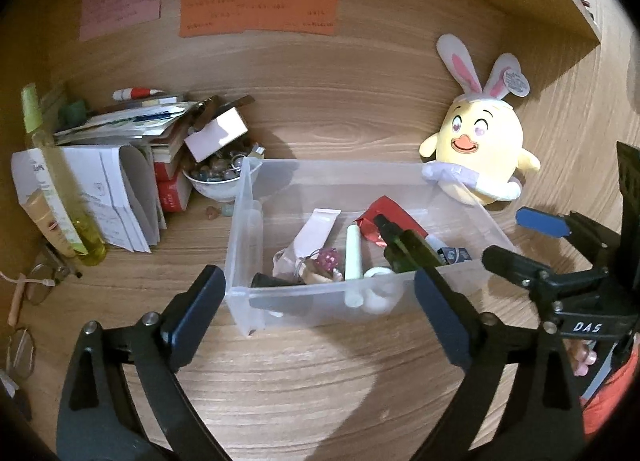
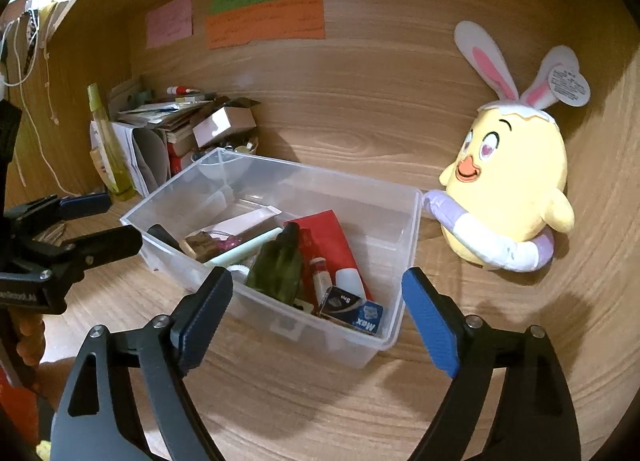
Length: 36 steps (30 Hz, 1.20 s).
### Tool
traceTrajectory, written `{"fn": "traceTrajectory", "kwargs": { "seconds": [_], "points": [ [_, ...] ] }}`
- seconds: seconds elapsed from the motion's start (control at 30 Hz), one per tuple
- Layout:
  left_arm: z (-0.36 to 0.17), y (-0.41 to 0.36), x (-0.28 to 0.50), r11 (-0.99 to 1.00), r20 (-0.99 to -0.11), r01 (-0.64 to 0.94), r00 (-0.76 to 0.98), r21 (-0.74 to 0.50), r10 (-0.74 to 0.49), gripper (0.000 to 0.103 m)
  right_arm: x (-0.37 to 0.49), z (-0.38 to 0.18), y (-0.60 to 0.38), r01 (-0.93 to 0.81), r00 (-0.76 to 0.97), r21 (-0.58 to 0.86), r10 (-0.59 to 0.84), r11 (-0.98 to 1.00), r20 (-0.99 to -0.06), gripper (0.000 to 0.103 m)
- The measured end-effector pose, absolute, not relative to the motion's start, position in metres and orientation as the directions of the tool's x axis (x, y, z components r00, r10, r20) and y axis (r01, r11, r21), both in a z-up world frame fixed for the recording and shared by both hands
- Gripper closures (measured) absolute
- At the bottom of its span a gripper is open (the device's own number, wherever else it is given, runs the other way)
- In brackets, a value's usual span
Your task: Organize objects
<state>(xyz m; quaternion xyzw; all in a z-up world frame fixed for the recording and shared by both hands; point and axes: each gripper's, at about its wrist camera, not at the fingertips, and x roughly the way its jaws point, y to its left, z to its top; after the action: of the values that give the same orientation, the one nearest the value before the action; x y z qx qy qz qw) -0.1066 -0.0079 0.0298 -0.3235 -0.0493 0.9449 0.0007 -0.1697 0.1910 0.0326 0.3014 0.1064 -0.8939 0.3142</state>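
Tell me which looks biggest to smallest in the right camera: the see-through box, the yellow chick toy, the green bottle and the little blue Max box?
1. See-through box
2. Yellow chick toy, though it sits farther back, so the gap may be smaller than it looks
3. Green bottle
4. Blue Max box

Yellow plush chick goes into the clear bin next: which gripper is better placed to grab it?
Probably the right gripper: open, empty, with the plush chick just beyond its right finger, beside the clear bin. The left gripper, also open, faces the bin's opposite end.
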Motion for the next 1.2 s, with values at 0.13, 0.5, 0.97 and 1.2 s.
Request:
{"fn": "traceTrajectory", "kwargs": {
  "seconds": [0.13, 0.5, 0.97, 1.2],
  "points": [
    [0.024, -0.012, -0.102, -0.994, -0.615, 0.05, -0.788, -0.101, 0.023, 0.005, -0.162, 0.034, 0.198, 0.61, -0.644, -0.006, -0.491, -0.792, -0.587, 0.012],
    [0.009, -0.011, -0.092, -0.995, -0.616, 0.072, -0.788, -0.07, -0.014, 0.005, -0.135, 0.036, 0.21, 0.619, -0.654, -0.002, -0.514, -0.786, -0.555, 0.003],
    [0.005, 0.001, -0.075, -0.997, -0.611, 0.056, -0.792, -0.06, -0.008, 0.005, -0.119, 0.032, 0.213, 0.631, -0.638, 0.019, -0.533, -0.775, -0.556, 0.003],
    [0.005, 0.001, -0.075, -0.996, -0.612, 0.057, -0.791, -0.066, -0.005, 0.005, -0.117, 0.029, 0.212, 0.63, -0.636, 0.021, -0.531, -0.776, -0.561, 0.003]
  ]
}}
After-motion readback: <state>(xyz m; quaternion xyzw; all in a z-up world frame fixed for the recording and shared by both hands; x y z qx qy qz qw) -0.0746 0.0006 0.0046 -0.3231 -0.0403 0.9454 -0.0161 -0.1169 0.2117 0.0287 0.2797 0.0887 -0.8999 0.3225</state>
